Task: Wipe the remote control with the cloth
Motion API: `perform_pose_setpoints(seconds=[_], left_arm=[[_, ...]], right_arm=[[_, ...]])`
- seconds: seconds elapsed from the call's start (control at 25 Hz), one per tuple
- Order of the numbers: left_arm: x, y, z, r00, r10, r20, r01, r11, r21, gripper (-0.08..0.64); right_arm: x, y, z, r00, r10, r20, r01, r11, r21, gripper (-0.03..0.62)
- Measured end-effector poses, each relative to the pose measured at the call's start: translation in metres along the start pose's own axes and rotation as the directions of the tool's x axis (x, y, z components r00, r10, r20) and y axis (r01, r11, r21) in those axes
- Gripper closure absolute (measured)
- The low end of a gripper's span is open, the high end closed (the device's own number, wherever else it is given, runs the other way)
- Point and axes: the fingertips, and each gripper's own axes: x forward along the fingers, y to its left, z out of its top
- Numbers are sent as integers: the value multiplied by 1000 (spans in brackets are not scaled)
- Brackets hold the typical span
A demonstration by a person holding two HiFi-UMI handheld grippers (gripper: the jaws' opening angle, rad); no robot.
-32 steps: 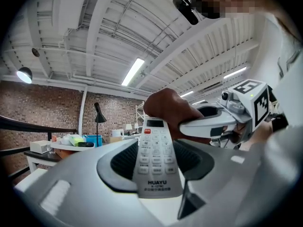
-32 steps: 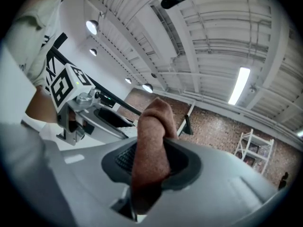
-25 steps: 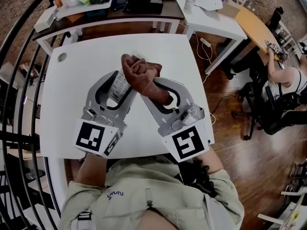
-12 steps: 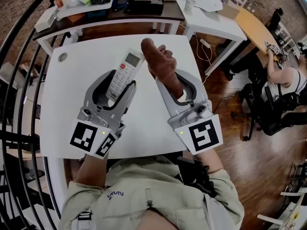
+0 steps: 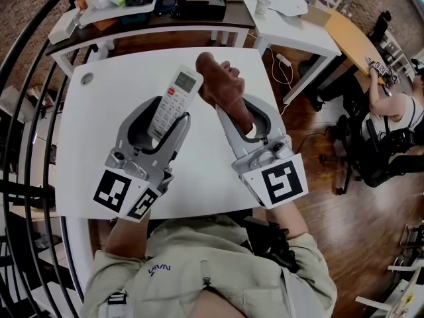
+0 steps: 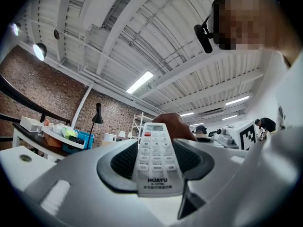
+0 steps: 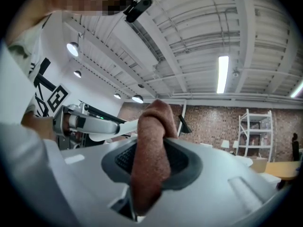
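Observation:
My left gripper (image 5: pixel 171 121) is shut on a white remote control (image 5: pixel 174 101), held above the white table (image 5: pixel 99 138) with its screen end pointing away from me. In the left gripper view the remote (image 6: pixel 156 157) lies button side up between the jaws, with the cloth (image 6: pixel 173 125) showing behind its far end. My right gripper (image 5: pixel 233 114) is shut on a brown cloth (image 5: pixel 222 88), bunched and standing up beside the remote's top right edge. The right gripper view shows the cloth (image 7: pixel 150 160) clamped between the pads, with the left gripper (image 7: pixel 90 124) to its left.
Behind the white table stands a dark desk (image 5: pixel 152 18) with trays and boxes, and a second white table (image 5: pixel 291 18) with papers and a cup. A person (image 5: pixel 391 118) sits at the right on an office chair. A black railing (image 5: pixel 26 111) runs along the left.
The cloth came off the top of the remote and moved right; the remote's face is uncovered now. Both grippers rolled and rose slightly, then held nearly still.

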Motion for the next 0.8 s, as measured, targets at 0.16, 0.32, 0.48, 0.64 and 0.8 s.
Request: perform_pose_setpoints(seconds=[0.16, 0.32, 0.48, 0.64, 0.8], left_arm=[[1, -2, 1, 1000, -19, 11, 20, 999, -41, 319], [1, -2, 3, 999, -27, 20, 28, 998, -55, 319], [-1, -1, 5, 999, -27, 32, 29, 998, -62, 319], [-2, -1, 10, 999, -23, 48, 26, 997, -67, 319], [-3, 0, 15, 998, -24, 61, 29, 997, -73, 319]], right_arm=[[1, 7, -1, 1000, 28, 3, -28, 1000, -8, 486], [2, 17, -5, 997, 72, -2, -72, 997, -17, 486], [5, 32, -10, 993, 120, -7, -120, 993, -22, 486], [7, 46, -15, 983, 180, -25, -181, 983, -34, 486], [6, 61, -28, 965, 246, -95, -253, 965, -72, 486]])
